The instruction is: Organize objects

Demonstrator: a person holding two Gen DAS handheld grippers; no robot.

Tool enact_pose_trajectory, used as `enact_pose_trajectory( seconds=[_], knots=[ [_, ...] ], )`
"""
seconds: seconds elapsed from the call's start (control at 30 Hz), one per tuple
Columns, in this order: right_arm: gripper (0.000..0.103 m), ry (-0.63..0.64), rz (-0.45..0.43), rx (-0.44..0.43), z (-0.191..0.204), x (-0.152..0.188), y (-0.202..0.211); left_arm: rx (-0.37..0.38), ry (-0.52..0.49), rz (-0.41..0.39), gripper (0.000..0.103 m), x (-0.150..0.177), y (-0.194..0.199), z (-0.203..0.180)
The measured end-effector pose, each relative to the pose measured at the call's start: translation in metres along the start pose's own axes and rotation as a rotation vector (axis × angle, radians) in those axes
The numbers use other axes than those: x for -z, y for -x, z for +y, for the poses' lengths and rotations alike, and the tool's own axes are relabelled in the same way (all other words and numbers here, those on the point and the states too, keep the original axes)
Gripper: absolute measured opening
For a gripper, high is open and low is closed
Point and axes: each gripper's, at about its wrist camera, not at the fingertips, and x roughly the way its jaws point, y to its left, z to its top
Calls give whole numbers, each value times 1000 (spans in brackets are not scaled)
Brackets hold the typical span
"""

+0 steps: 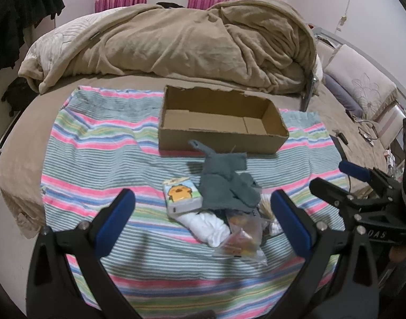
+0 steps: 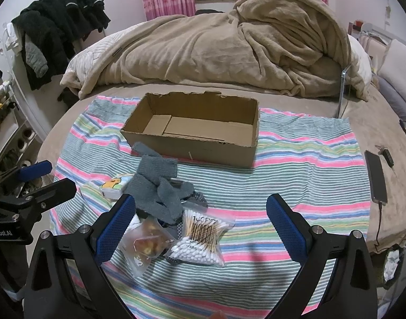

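Observation:
An empty open cardboard box (image 1: 221, 122) (image 2: 195, 130) stands on a striped cloth (image 1: 96, 143) (image 2: 295, 164). In front of it lies a pile: a grey knitted cloth (image 1: 226, 183) (image 2: 157, 183), a tissue pack with a yellow cartoon (image 1: 180, 194) (image 2: 115, 184), a white folded item (image 1: 208, 226), a clear snack bag (image 1: 242, 236) (image 2: 143, 244) and a bag of cotton swabs (image 2: 200, 239). My left gripper (image 1: 203, 207) is open above the pile. My right gripper (image 2: 200, 212) is open over the swabs; it also shows in the left wrist view (image 1: 333, 175).
The cloth lies on a bed with a rumpled tan blanket (image 1: 192, 42) (image 2: 229, 47) behind the box. A phone on a cable (image 2: 376, 178) lies right of the cloth. Dark clothes (image 2: 59, 26) hang at the left. Pillows (image 1: 359, 85) sit at the right.

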Motion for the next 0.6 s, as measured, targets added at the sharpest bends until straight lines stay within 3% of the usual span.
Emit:
enact_pose_trajectory(
  seconds=[0.6],
  knots=[
    [101, -1, 1, -1, 0, 1, 0, -3, -2, -9, 102, 2, 3, 0]
  ],
)
